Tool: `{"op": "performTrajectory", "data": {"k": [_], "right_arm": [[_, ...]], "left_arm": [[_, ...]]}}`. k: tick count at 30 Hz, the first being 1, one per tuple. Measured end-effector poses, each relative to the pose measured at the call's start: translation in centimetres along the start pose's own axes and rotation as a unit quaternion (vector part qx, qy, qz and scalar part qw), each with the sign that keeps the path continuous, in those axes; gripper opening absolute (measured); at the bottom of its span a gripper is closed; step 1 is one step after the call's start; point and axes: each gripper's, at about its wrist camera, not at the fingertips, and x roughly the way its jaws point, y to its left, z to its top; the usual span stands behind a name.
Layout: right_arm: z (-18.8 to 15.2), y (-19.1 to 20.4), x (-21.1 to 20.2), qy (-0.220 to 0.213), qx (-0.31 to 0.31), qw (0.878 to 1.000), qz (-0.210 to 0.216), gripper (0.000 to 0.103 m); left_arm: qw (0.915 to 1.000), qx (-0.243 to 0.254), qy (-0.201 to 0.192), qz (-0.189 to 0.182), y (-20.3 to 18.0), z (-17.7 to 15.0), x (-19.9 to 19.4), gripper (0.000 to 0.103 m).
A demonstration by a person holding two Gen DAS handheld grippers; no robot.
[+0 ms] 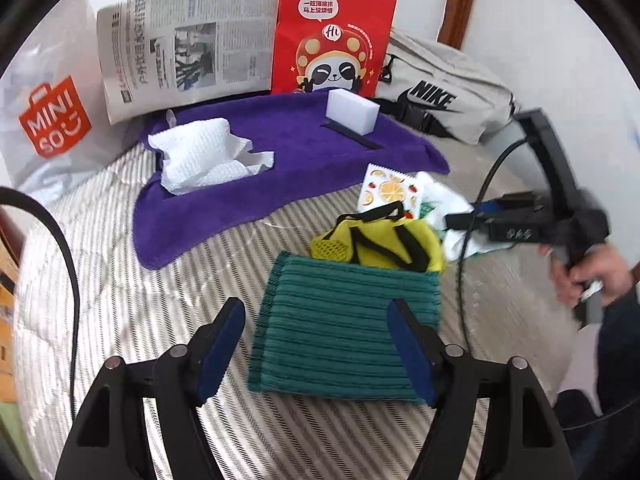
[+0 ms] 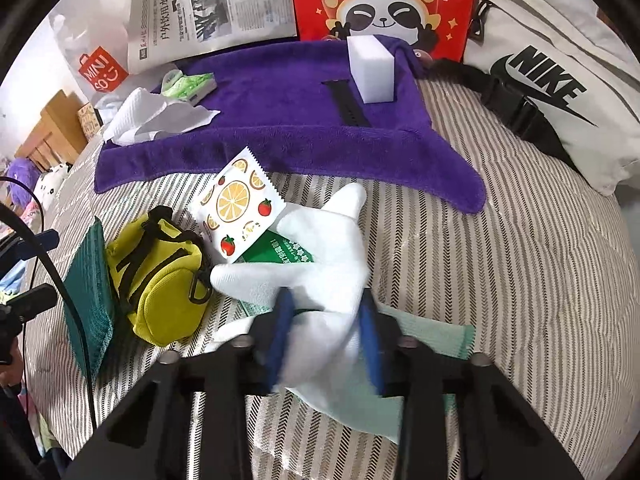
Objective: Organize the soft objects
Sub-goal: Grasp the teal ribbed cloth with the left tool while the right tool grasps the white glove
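Left wrist view:
Left gripper [image 1: 316,340]: jaws wide, nothing between the pads, hanging over the green knit cloth [image 1: 344,328].
Green knit cloth: flat on the striped bedspread [image 1: 120,280], its far edge touching the yellow pouch [image 1: 380,244].
Purple towel [image 1: 280,148]: spread further back, w/ a crumpled paper towel [image 1: 200,156] and a white sponge block [image 1: 352,110] on it.
Right hand [image 1: 588,276]: at right edge, holding the other tool's grip.

Right wrist view:
Right gripper [image 2: 324,344]: jaws narrow, pads pinching the white glove [image 2: 332,248].
White glove: on the bedspread in front of the towel, partly over a green packet [image 2: 280,254]; fruit-print packet [image 2: 240,208] just beside.
Yellow pouch: left of the glove, green cloth against its far side.
Back row: newspaper [image 2: 216,4], red paper bag [image 2: 384,0], grey Nike bag [image 2: 560,80].
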Motion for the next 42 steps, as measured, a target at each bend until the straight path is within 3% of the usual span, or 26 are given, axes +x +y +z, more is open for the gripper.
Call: {"op": "performTrajectory", "data": {"k": [2,9,15,21,27,34,38,39,40,42], "right_arm": [[0.0,-0.1,-0.2,0.000,0.001,1.000,0.002,0.020],[-0.2,-0.8,-2.2,-0.023,0.007,1.000,0.001,0.017],[0.2,-2.0,-3.0,-0.034,0.016,0.999,0.000,0.017],[-0.1,-4.0,-3.4,-0.034,0.034,0.999,-0.005,0.017],[-0.8,-4.6,-3.6,-0.037,0.040,0.999,0.005,0.017],[-1.1,-5.1,-3.2,-0.032,0.049,0.998,0.012,0.017],[-1.1,-4.9,-2.9,-0.028,0.049,0.998,0.013,0.017],[-1.1,-4.8,-2.8,-0.027,0.048,0.998,0.014,0.017],[-1.1,-4.7,-2.8,-0.027,0.047,0.998,0.014,0.017],[-1.0,-4.4,-2.7,-0.025,0.043,0.999,0.015,0.017]], "left_arm": [[0.9999,0.006,0.003,0.011,0.0,0.0,0.2,0.072],[0.9997,-0.009,0.016,-0.016,0.8,-0.8,0.3,0.072],[0.9996,0.027,0.012,0.001,-2.4,-1.7,-0.2,0.072],[0.9931,0.092,0.009,0.072,-6.6,-2.4,0.9,0.072],[0.9874,0.112,0.000,0.111,-8.7,-2.1,1.7,0.072],[0.9689,0.152,0.010,0.195,-10.3,-2.7,3.9,0.076],[0.9717,0.130,0.006,0.197,-9.1,-2.3,3.8,0.076],[0.9714,0.125,0.002,0.202,-8.7,-2.2,3.7,0.073],[0.9706,0.122,0.000,0.208,-8.3,-2.1,3.7,0.061],[0.9741,0.109,0.012,0.198,-7.1,-1.9,3.7,0.056]]}}
